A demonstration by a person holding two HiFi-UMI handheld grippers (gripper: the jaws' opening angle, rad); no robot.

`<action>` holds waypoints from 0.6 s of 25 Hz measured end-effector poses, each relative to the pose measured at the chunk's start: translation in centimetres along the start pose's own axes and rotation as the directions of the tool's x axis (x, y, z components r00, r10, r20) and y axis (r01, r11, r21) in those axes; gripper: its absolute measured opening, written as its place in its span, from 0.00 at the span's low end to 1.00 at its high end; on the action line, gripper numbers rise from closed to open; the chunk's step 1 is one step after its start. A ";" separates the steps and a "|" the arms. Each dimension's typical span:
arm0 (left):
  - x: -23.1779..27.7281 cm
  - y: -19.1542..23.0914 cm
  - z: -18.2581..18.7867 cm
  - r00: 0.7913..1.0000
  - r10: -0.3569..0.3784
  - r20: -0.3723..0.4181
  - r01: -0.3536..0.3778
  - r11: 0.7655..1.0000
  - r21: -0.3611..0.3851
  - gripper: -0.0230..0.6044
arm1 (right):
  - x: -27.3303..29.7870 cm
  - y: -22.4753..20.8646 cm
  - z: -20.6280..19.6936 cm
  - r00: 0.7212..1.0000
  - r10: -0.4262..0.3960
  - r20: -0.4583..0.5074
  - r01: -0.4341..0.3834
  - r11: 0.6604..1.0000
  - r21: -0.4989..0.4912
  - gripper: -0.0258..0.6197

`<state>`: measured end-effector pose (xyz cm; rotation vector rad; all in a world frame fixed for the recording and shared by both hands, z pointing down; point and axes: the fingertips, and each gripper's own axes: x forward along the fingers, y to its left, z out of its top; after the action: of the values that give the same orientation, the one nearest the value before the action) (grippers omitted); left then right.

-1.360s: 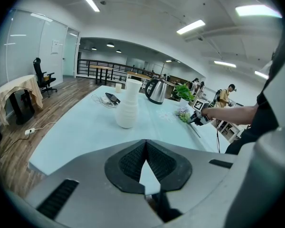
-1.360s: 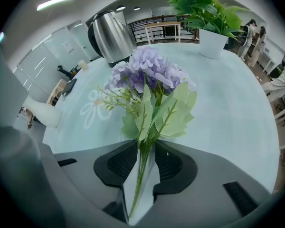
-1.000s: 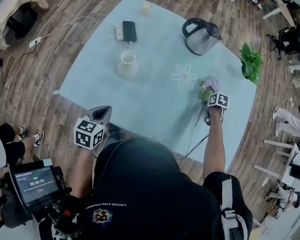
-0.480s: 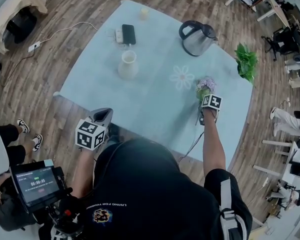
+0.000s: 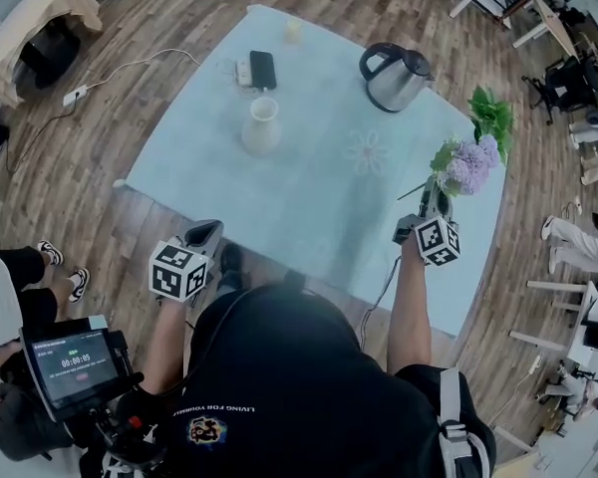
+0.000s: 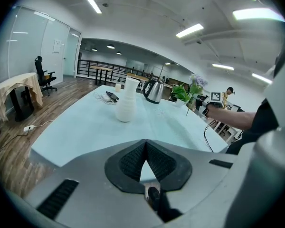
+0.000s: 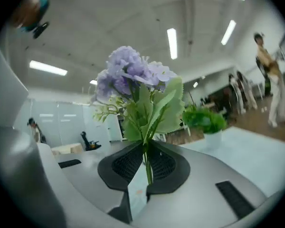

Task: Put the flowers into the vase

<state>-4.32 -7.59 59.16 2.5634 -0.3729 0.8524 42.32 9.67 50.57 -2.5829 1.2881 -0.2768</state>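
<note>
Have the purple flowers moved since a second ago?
Yes. The flowers have risen off the table and shifted right in the head view, toward the potted plant.

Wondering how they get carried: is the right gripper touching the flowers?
Touching. The right gripper view shows the right gripper, jaws just closed further, pinching the flowers by the stem.

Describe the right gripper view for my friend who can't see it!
The right tongs, which have just been closing, pinch the green stem of purple flowers standing upright. Behind sits a leafy potted plant on the pale table.
</note>
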 end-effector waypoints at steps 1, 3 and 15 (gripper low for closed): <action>0.1 -0.2 0.1 1.000 -0.007 0.000 0.007 1.000 0.005 0.05 | -0.4 1.5 1.3 0.999 0.016 0.041 -0.012 0.996 -0.091 0.11; 0.4 -0.8 0.1 1.000 -0.020 -0.006 0.020 1.000 0.020 0.05 | -0.7 3.9 2.3 0.997 0.050 0.061 -0.038 0.982 -0.183 0.11; 0.8 -1.8 0.8 0.999 -0.051 0.001 0.051 0.997 0.057 0.05 | -1.2 7.0 3.3 0.991 0.114 0.069 -0.096 0.970 -0.225 0.11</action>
<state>-2.57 -6.45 58.56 2.6149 -0.2866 0.8539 37.22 7.05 45.32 -2.6608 1.4969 -0.0078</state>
